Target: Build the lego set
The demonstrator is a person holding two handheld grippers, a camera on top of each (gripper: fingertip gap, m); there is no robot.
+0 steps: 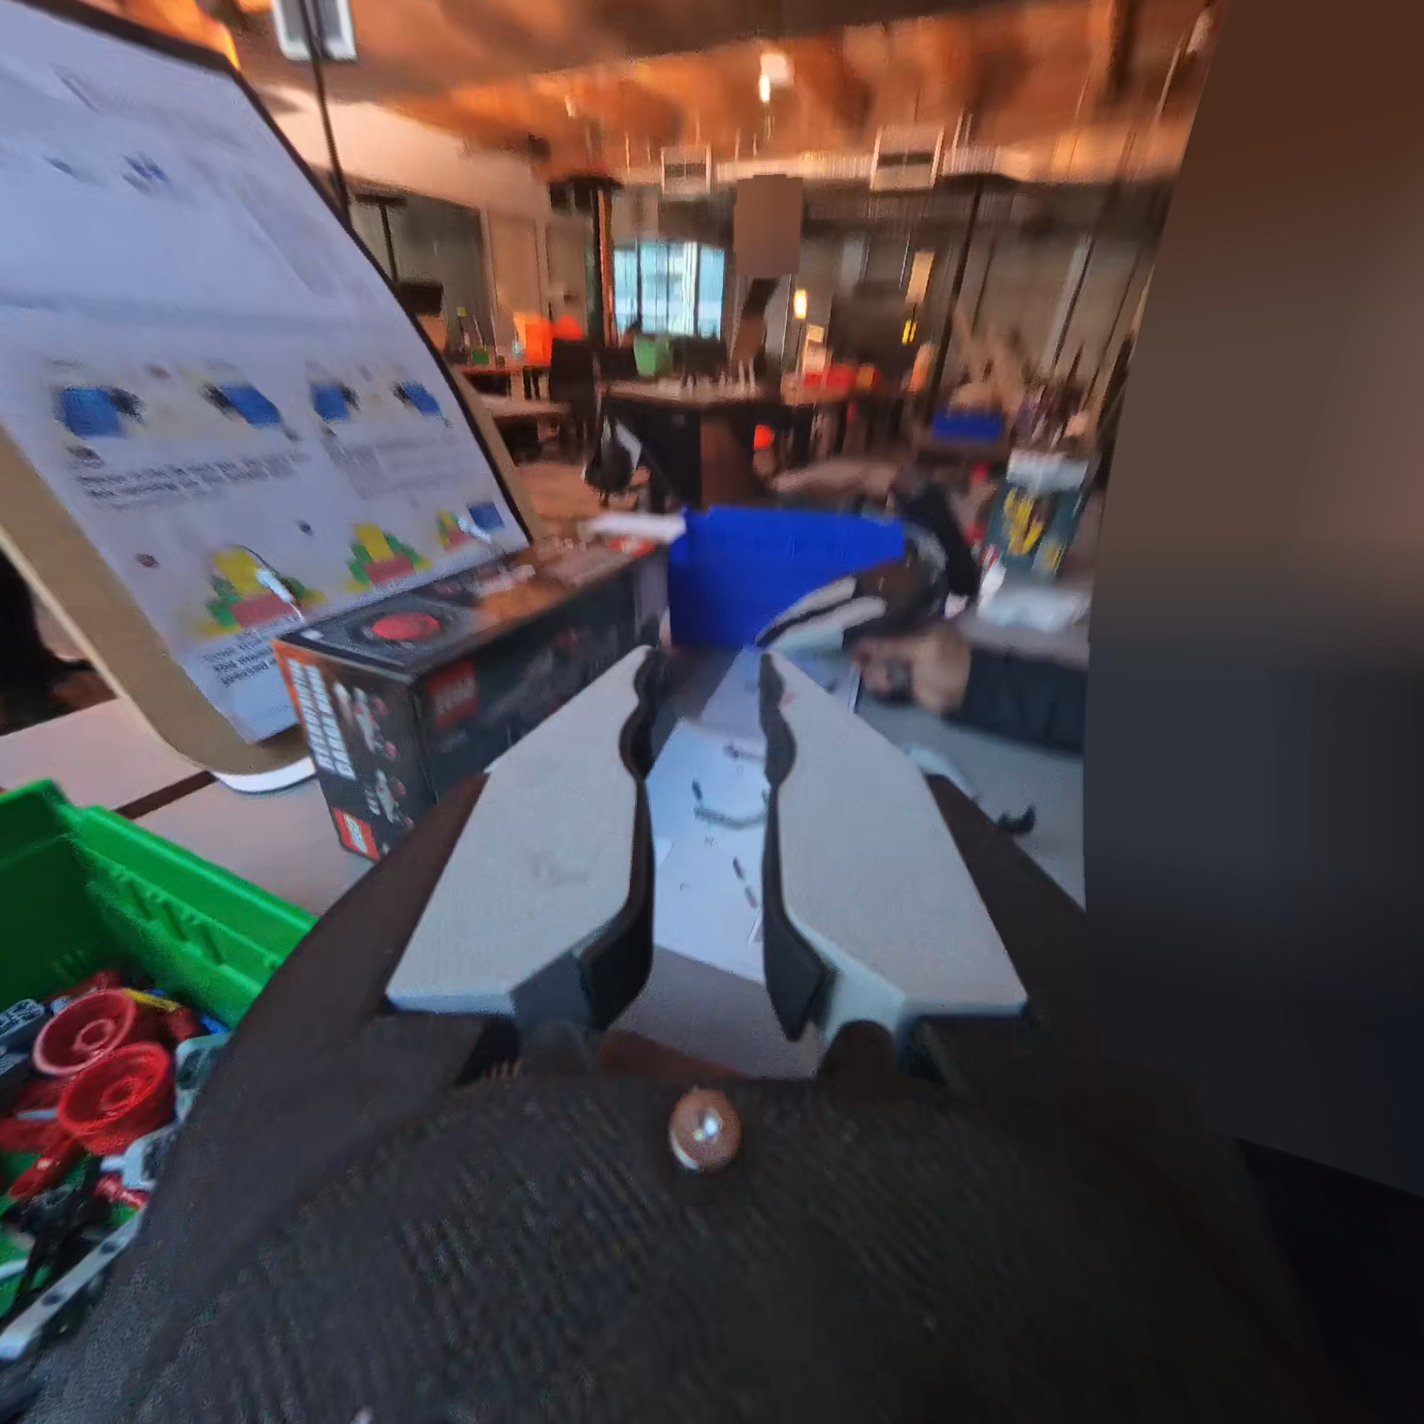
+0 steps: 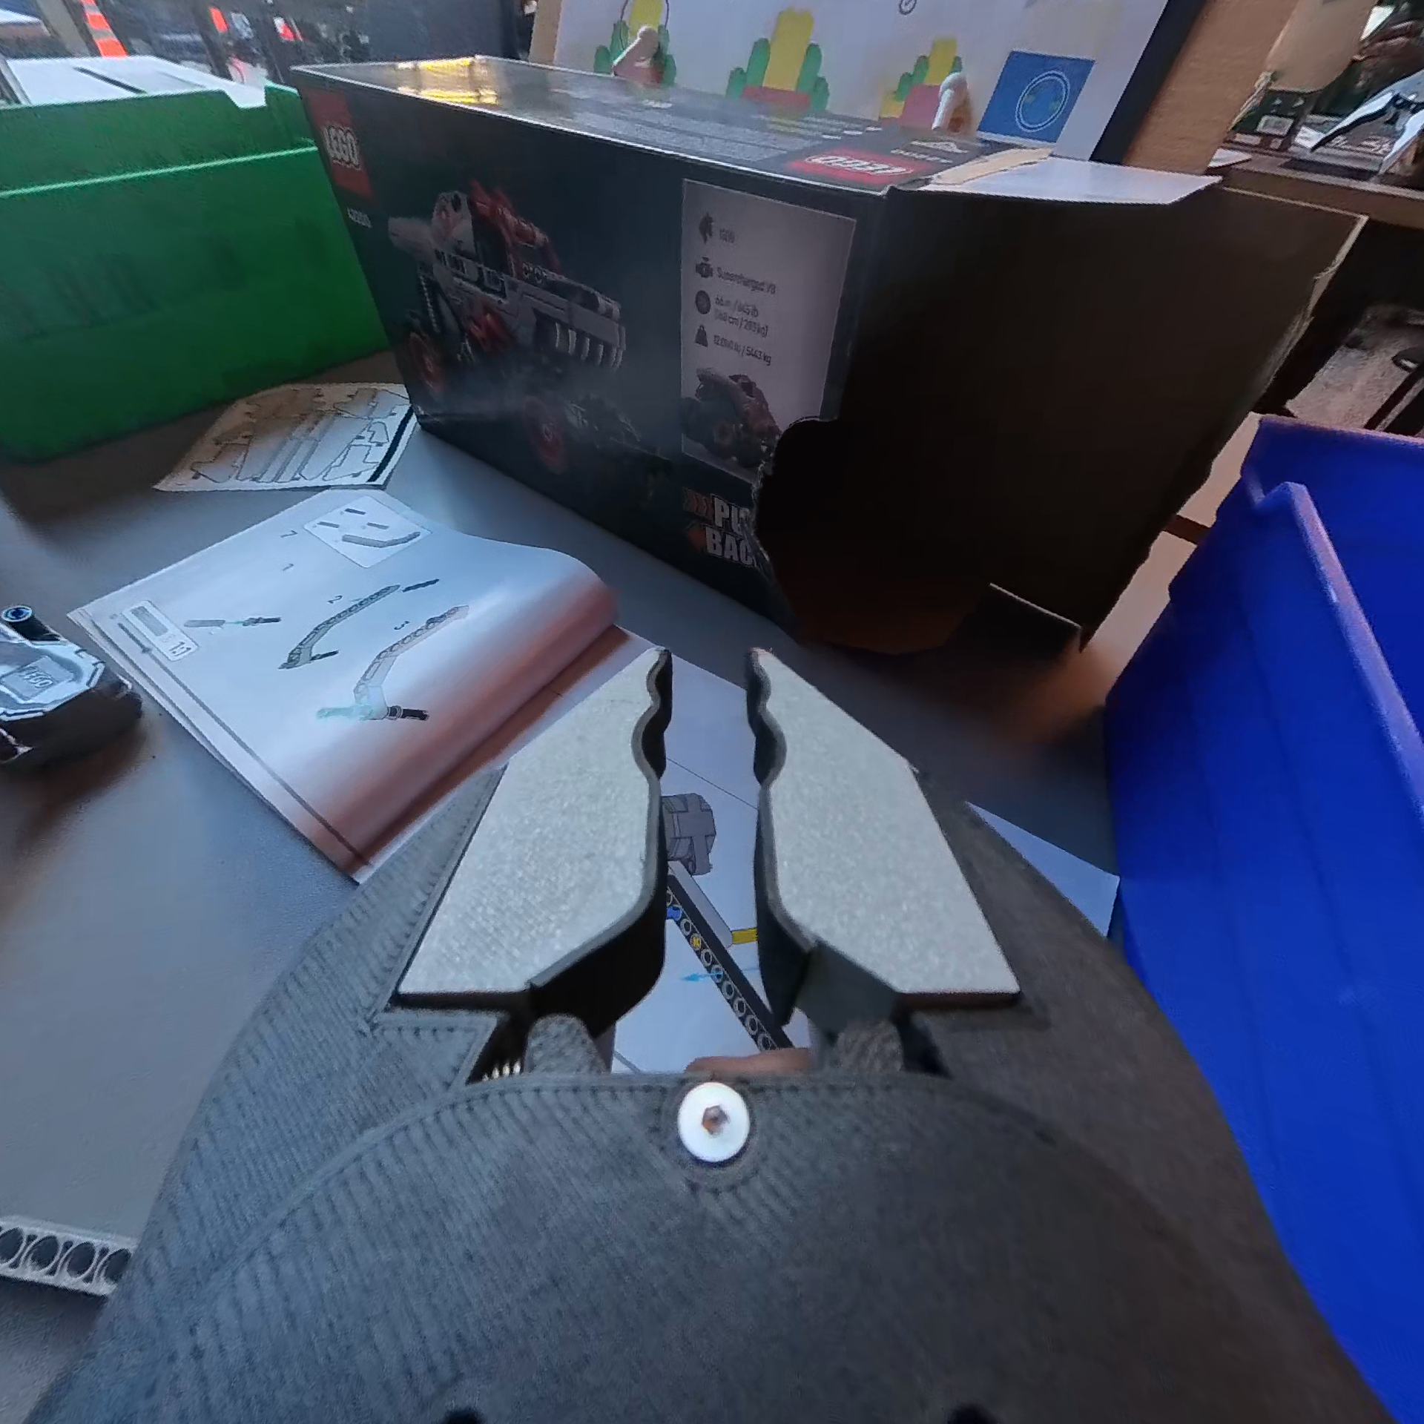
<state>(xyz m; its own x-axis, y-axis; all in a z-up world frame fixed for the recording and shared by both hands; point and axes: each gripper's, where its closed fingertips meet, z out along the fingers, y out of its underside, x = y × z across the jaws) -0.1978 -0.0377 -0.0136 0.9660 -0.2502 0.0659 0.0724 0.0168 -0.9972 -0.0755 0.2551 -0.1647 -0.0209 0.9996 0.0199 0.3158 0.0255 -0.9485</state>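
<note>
- Left claw [image 1: 705,678] open, empty, raised above worktop [image 1: 254,840].
- Lego parts in green bin [image 1: 177,909], low and left of left claw; nearer that hand.
- Right claw [image 2: 707,670] open, empty, over instruction booklet [image 2: 347,655].
- Grey beam [image 2: 62,1264] flat at lower left, long axis left-right.

A black set box [image 2: 616,254] stands on the grey table beside an open instruction booklet [image 2: 347,663], with loose red and grey parts [image 1: 85,1079] heaped in a green bin [image 1: 154,901].
</note>
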